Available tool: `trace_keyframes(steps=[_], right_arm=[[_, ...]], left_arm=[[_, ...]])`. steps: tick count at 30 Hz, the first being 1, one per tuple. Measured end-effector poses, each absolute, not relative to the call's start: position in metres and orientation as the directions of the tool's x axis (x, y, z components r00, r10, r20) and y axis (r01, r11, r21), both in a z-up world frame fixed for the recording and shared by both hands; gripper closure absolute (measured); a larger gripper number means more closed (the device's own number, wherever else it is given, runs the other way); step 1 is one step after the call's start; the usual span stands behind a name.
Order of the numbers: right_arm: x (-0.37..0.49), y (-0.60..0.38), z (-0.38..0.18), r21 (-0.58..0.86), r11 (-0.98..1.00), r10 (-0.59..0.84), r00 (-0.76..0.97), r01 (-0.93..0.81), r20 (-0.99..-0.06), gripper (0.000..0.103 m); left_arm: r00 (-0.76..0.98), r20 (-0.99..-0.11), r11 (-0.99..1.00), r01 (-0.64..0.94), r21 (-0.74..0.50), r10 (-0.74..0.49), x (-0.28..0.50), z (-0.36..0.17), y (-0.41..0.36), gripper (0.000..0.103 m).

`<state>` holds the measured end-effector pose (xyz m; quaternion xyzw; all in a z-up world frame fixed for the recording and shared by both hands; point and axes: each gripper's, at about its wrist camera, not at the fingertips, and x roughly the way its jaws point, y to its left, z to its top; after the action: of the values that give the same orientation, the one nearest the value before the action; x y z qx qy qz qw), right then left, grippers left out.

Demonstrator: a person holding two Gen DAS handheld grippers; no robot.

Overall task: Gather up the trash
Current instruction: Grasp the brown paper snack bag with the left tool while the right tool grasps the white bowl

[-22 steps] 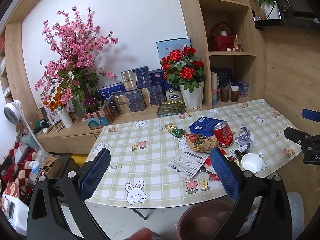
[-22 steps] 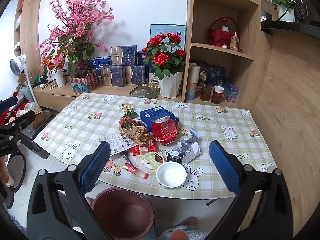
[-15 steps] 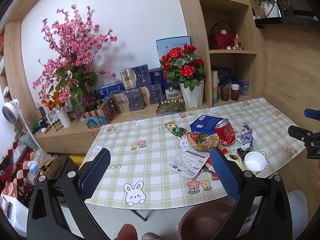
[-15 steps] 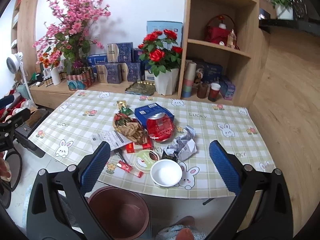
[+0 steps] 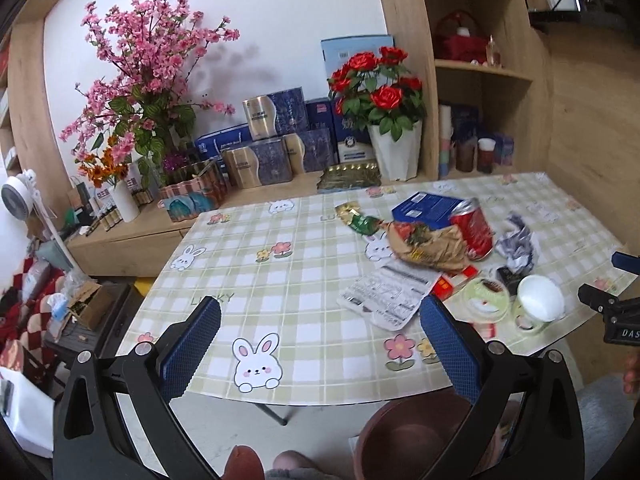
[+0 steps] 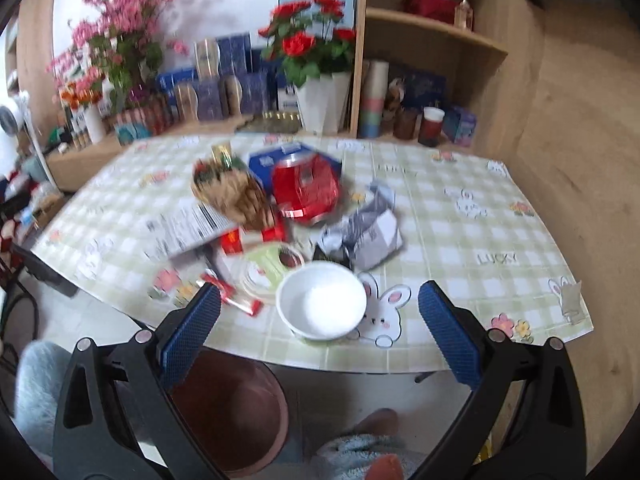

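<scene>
A pile of trash lies on the checked tablecloth (image 6: 460, 240): a white paper cup (image 6: 322, 305), a crushed red can (image 6: 306, 190), a brown snack bag (image 6: 232, 194), crumpled silver paper (image 6: 366, 236), a printed leaflet (image 6: 182, 228), a round lid (image 6: 266, 268) and a blue box (image 5: 428, 210). A brown bin (image 6: 236, 408) stands on the floor below the table's front edge. My right gripper (image 6: 319, 340) is open and empty, just short of the cup. My left gripper (image 5: 319, 352) is open and empty, over the table's near edge, left of the leaflet (image 5: 386, 290).
A low cabinet behind the table holds boxes, a red rose pot (image 5: 394, 128) and pink blossoms (image 5: 148, 60). Wooden shelves (image 6: 432, 36) stand at the right. The right tool shows at the left wrist view's right edge (image 5: 616, 312). Clutter lies on the floor at left.
Both grippers have moved forward toward the table. The right one has come close to the white cup, and its view is motion-blurred. Both stay open.
</scene>
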<state>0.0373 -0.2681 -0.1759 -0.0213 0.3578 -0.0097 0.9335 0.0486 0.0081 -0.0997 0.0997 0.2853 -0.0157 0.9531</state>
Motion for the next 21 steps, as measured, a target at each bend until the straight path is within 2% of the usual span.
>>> trace_keyframes(steps=[5, 12, 16, 21], right_arm=[[0.059, -0.269, -0.214, -0.053, 0.999, -0.043, 0.715, 0.009, -0.698, 0.006], [0.092, -0.266, -0.262, -0.151, 0.987, -0.143, 0.661, 0.045, -0.737, 0.006], [0.106, -0.276, -0.273, -0.090, 0.993, -0.118, 0.637, 0.077, -0.762, 0.006], [0.114, -0.279, -0.280, -0.052, 0.998, -0.069, 0.619, 0.045, -0.782, 0.006]], left_arm=[[0.811, -0.583, 0.985, 0.065, 0.161, 0.042, 0.064, -0.120, 0.013, 0.005], [0.768, -0.640, 0.994, 0.054, 0.091, 0.016, 0.087, -0.137, 0.019, 0.006], [0.733, -0.680, 0.996, 0.065, 0.062, -0.005, 0.101, -0.149, 0.013, 0.006], [0.680, -0.723, 0.991, 0.125, -0.050, -0.122, 0.122, -0.158, 0.003, 0.006]])
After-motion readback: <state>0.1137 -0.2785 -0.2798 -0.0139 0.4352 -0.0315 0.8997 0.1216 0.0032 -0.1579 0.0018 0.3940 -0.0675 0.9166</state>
